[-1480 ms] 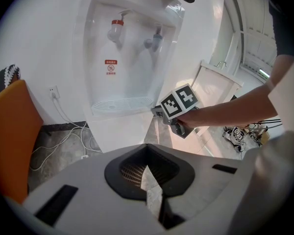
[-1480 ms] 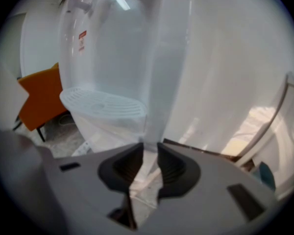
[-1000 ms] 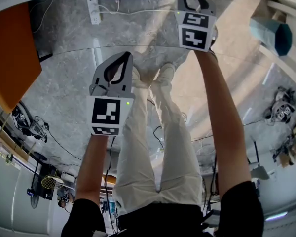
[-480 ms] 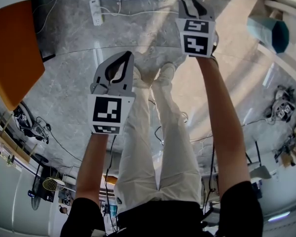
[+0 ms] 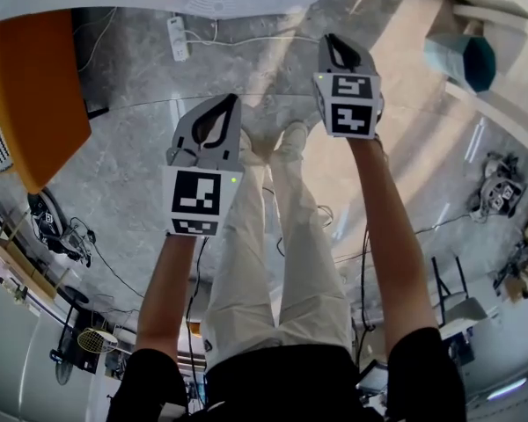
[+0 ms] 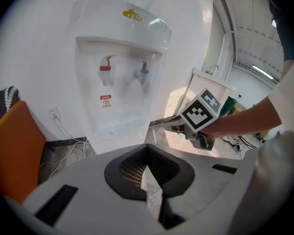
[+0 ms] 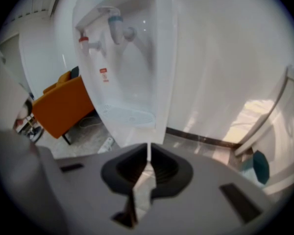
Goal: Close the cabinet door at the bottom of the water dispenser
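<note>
Grey floor [image 5: 114, 165] below; left forearm [image 5: 172, 288] and right forearm [image 5: 396, 244] outstretched, parallel.

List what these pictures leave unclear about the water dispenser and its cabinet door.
- Cabinet door: in the left gripper view, the left gripper itself covers the water dispenser below its drip grille; open or shut cannot be told.
- Head view: only the dispenser's top shows, cut off by the upper edge.
- Warning label: print too small, left gripper view.
</note>
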`<state>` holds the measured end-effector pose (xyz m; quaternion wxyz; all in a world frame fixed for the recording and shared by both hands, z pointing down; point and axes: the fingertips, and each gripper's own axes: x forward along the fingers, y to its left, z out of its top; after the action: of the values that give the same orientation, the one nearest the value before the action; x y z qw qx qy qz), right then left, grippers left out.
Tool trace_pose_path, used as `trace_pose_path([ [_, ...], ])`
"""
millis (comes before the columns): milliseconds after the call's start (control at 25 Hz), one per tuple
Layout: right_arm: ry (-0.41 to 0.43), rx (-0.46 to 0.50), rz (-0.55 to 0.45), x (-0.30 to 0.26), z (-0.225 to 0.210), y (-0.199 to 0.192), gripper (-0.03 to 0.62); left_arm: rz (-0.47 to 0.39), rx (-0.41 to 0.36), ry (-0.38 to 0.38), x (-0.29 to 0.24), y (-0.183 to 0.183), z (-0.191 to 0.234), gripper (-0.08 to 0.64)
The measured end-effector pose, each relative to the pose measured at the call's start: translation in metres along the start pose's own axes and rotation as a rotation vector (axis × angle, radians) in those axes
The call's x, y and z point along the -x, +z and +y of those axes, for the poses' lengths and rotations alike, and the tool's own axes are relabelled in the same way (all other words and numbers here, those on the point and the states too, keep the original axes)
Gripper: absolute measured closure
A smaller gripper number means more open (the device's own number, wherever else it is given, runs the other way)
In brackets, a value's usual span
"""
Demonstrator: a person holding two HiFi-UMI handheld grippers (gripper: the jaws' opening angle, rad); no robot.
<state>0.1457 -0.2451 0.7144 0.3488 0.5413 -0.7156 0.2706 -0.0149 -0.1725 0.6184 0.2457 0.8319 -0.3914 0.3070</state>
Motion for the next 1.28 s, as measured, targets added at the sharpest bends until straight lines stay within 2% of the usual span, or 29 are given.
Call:
trace_pose_path([
  [280, 0.033, -0.026, -0.015, 0.064, 0.018, 0.011, 0.554, -0.012, 0.011, 0.031, 0.032, 0.021, 0.000, 0.549],
  [400, 0.050, -0.027, -0.049, 0.095, 0.026, 0.027, 0.557, -0.029, 0.038, 0.041, 0.045, 0.033, -0.002, 0.549],
  [760, 0.074, -0.013, -0.165, 0.192, 0.042, 0.089, 0.558, -0.105, -0.009, 0.037, 0.096, 0.094, -0.013, 0.548],
  [960, 0.092, -0.027, -0.202, 0.243, 0.051, 0.109, 0.558, -0.138, 0.033, 0.051, 0.136, 0.120, -0.013, 0.548],
  [1080, 0.105, -0.068, -0.224, 0.273, 0.053, 0.117, 0.558, -0.150, 0.016, 0.058, 0.158, 0.132, -0.019, 0.548],
  [1280, 0.079, -0.070, -0.278, 0.320, 0.051, 0.139, 0.558, -0.172, -0.026, 0.039, 0.193, 0.153, -0.035, 0.549],
])
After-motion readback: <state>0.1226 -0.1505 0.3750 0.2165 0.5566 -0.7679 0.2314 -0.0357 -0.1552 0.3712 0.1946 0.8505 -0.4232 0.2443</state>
